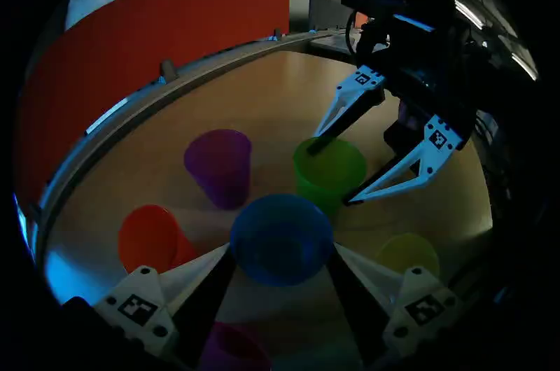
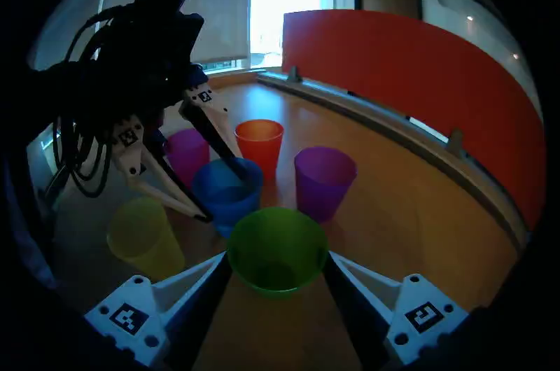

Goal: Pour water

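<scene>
Six cups stand clustered on the table (image 2: 420, 245), and a partition (image 2: 420, 70) runs along one edge. In the right gripper view, the first cup (image 2: 276, 248) sits nearest, between the right gripper's (image 2: 277, 257) fingers and touching both. The second cup (image 1: 280, 238), just behind and left of it, sits likewise in the left gripper (image 1: 281, 248). The third cup (image 2: 323, 178) stands toward the partition edge. The fourth cup (image 2: 259, 143) stands behind the second, with the fifth cup (image 2: 183, 157) left of it. The sixth cup (image 2: 143, 238) stands farthest from the partition.
</scene>
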Action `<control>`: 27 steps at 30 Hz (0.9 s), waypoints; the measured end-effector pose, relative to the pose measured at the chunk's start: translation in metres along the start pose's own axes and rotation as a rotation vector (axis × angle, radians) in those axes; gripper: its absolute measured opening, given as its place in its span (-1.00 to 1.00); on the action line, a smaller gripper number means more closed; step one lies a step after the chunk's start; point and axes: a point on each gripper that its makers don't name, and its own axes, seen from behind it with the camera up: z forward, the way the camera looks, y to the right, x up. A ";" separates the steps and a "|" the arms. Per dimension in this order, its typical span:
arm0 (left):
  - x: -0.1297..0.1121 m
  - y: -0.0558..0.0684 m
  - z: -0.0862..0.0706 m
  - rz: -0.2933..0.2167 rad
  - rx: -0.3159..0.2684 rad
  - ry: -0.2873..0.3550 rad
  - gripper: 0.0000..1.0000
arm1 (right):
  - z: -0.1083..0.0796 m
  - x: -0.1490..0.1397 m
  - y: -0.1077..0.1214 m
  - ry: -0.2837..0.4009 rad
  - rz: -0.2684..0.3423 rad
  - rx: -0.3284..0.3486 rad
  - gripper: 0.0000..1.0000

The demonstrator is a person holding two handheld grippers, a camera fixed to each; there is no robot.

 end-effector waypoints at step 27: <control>0.022 0.000 -0.032 -0.027 0.048 0.111 0.71 | -0.026 0.034 -0.003 0.064 -0.011 -0.029 0.83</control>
